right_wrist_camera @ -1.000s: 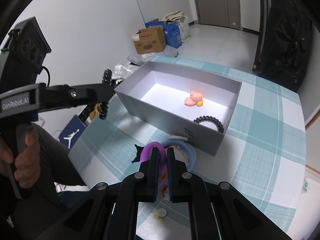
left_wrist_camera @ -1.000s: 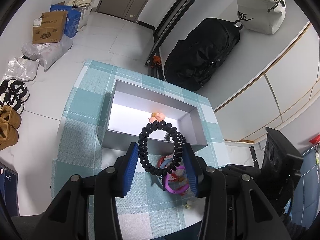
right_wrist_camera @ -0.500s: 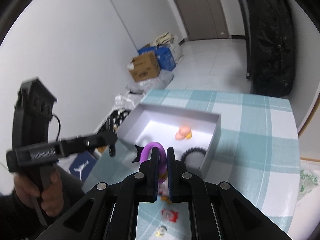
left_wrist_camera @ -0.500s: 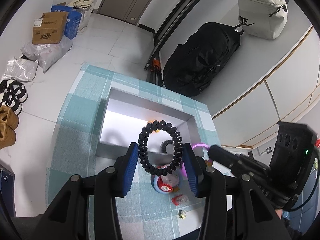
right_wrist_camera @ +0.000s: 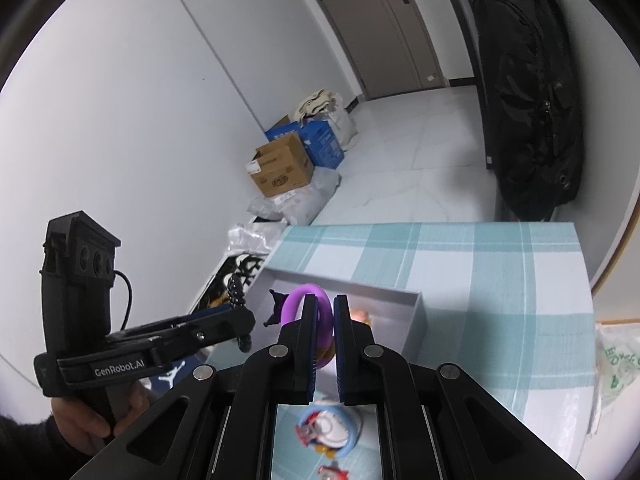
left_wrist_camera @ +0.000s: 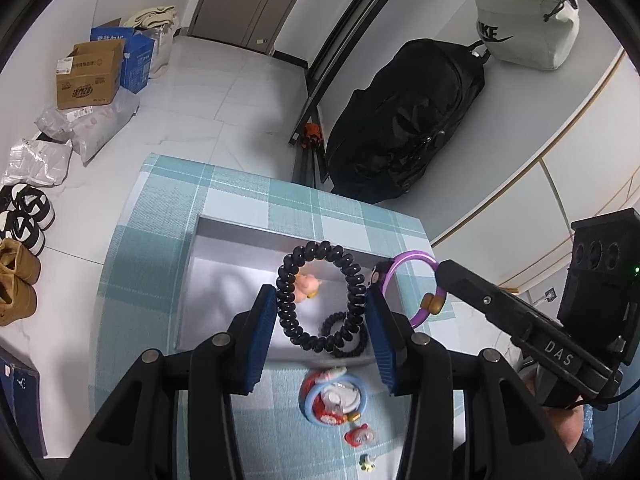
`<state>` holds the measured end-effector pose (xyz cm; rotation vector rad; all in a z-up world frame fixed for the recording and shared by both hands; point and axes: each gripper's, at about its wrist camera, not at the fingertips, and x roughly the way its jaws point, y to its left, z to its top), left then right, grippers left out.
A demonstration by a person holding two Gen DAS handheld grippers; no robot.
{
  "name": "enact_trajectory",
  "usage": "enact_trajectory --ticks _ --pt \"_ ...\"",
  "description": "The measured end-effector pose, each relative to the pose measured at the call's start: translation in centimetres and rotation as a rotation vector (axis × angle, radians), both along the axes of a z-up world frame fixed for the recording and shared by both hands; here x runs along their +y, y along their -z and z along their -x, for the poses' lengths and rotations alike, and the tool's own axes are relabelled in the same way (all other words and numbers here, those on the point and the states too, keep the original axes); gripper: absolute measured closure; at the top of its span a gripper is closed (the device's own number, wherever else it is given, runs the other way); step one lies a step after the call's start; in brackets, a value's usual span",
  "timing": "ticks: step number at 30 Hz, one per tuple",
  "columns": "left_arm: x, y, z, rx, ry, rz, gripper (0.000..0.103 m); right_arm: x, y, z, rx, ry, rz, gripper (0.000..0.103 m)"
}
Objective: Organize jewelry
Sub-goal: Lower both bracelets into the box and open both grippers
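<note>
Two grippers hang over your grey open box [left_wrist_camera: 224,280]: left gripper [left_wrist_camera: 322,322] clamps a black spiral coil bracelet [left_wrist_camera: 320,300]; right gripper [right_wrist_camera: 324,344] pinches a purple ring bracelet [right_wrist_camera: 298,300].

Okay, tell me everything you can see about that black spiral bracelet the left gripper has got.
The black spiral bracelet is a closed ring of glossy, dark coils, plastic by the look. The left gripper has it clamped by its two sides between the blue pads, so it stands upright, facing the camera. It hangs in the air above the open grey box, touching only the pads. Through its middle shows a small pink figure lying in the box.
</note>
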<state>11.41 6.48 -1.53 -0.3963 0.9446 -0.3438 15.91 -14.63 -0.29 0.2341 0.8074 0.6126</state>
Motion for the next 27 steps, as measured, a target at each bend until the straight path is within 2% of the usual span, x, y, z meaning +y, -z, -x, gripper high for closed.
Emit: enact_trajectory --ticks 14,24,26,27 --pt "-0.6 1.8 -3.1 0.083 -0.012 -0.004 0.064 -0.8 1.7 -3.2 0.066 0.014 -0.020 0.096" --pt "-1.3 2.9 -4.3 0.142 0.007 -0.010 0.064 -0.6 2.8 -4.2 0.104 0.019 0.012 0.096" --pt "-1.1 3.0 -4.5 0.147 0.002 -0.005 0.061 -0.5 3.0 -4.3 0.113 0.019 0.014 0.092" --pt "-1.1 3.0 -4.5 0.155 -0.005 -0.008 0.056 -0.5 3.1 -4.4 0.118 0.022 0.020 0.092"
